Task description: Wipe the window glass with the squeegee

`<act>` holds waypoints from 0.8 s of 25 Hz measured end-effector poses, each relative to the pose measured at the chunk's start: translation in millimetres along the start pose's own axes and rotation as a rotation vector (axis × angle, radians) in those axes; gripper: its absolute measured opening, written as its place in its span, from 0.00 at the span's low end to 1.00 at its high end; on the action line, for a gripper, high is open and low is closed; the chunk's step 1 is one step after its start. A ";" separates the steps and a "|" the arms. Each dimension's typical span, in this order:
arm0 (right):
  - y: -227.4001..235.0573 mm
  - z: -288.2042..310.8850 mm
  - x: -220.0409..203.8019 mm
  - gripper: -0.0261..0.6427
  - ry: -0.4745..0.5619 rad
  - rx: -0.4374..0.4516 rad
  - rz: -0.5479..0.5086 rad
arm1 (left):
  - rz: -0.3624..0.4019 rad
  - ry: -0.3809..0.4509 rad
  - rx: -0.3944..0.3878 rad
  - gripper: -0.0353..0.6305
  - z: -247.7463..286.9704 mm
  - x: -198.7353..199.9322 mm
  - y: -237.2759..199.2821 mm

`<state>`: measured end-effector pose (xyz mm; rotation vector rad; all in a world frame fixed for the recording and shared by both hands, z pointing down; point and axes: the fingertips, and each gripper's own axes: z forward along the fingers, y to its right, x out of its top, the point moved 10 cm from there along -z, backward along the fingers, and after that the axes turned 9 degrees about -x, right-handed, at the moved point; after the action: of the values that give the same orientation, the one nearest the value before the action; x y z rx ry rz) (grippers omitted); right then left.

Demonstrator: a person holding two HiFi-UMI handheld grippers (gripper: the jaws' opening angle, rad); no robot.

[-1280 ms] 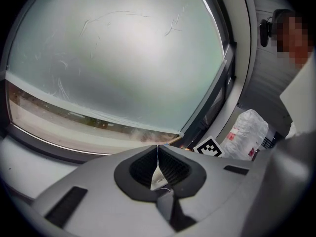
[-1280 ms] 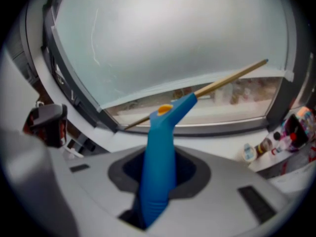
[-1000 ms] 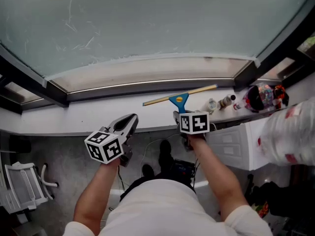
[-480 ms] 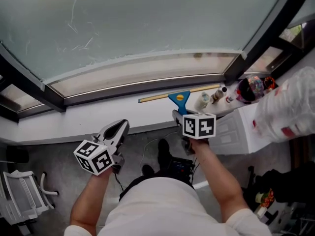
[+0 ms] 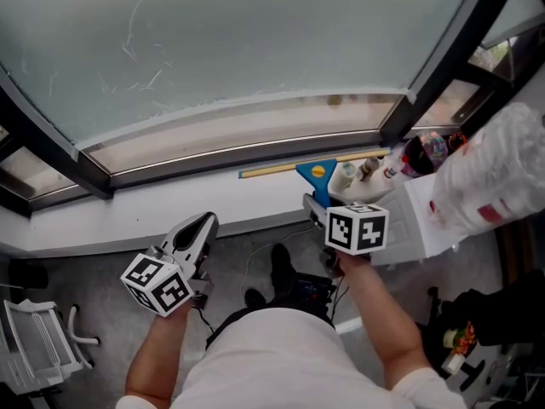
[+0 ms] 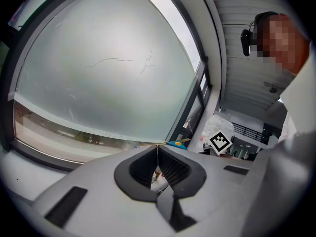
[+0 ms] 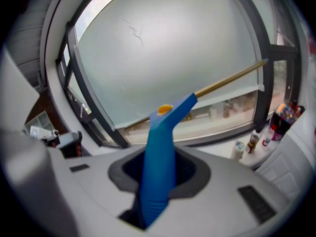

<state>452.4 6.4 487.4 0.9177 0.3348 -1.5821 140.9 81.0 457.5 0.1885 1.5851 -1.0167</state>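
"Squeegee (image 5: 317, 175)?"
"Blue handle pinched in my right gripper (image 5: 315, 204) — blade stretched along the white sill (image 5: 128, 210), under the window glass (image 5: 255, 41). I cannot tell whether blade and sill touch."
"Left gripper (image 5: 201, 225)?"
"Jaws pressed together, nothing between them. I hold it low, off the sill's near edge, well apart from the squeegee."

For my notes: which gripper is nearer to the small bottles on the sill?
Right. The right gripper, shut on the squeegee, is just left of the bottles; the left gripper hangs far to their left, below the sill.
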 end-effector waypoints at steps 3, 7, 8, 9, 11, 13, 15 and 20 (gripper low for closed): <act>-4.0 -20.3 -1.7 0.20 0.026 0.008 0.011 | 0.016 0.009 0.006 0.09 -10.2 1.4 11.8; -7.8 -46.3 -8.8 0.20 0.048 0.014 0.018 | 0.015 0.008 0.017 0.09 -24.9 -1.4 27.4; -8.5 -52.7 -10.3 0.20 0.055 0.019 0.015 | 0.014 0.009 0.020 0.09 -28.1 -2.0 31.2; -8.7 -59.1 -11.8 0.20 0.064 0.026 0.012 | 0.015 0.011 0.023 0.09 -30.5 -2.4 35.0; -6.4 -71.2 -14.4 0.20 0.085 0.035 0.003 | 0.023 0.019 0.031 0.09 -33.2 -2.8 42.5; -2.3 -82.8 -18.3 0.20 0.101 0.036 -0.007 | 0.028 0.027 0.046 0.09 -36.7 -5.3 50.5; 2.3 -93.3 -24.3 0.20 0.104 0.040 -0.011 | 0.024 0.031 0.069 0.09 -41.5 -10.4 59.2; 20.6 -114.6 -41.4 0.20 0.082 0.062 -0.011 | -0.002 0.032 0.117 0.09 -45.0 -30.6 88.7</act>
<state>512.4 107.2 448.7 1.0319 0.3511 -1.5750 172.5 178.0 436.9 0.2852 1.5554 -1.1139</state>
